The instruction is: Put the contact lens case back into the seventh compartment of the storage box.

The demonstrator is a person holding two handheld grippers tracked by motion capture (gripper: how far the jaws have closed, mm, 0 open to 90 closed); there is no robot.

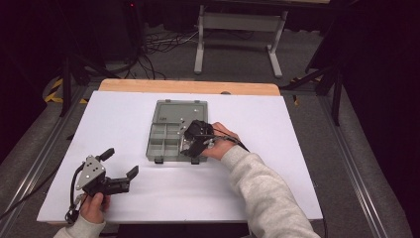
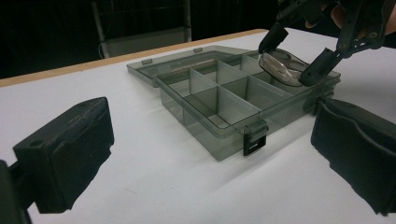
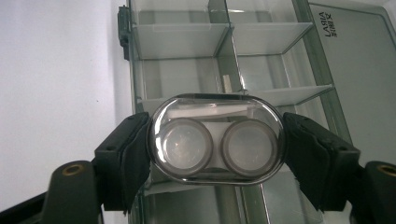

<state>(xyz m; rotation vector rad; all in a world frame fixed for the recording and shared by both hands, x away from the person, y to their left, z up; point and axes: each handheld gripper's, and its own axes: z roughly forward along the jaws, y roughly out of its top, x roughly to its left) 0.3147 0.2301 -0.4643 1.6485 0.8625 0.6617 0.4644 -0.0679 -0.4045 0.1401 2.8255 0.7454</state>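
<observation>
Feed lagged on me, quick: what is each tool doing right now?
Left tool: open, holding nothing, on the white table, apart from the compartment box.
Right tool: shut on the clear oval case, over the box.

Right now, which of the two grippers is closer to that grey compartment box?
The right gripper: it hangs over the box's near right corner, fingers clamped on a clear oval case. The left gripper sits apart, open, on the table's near left.

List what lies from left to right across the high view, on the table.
Left gripper, open, then the grey compartment box, then the right gripper shut on a clear oval case, then the person's right hand.
</observation>
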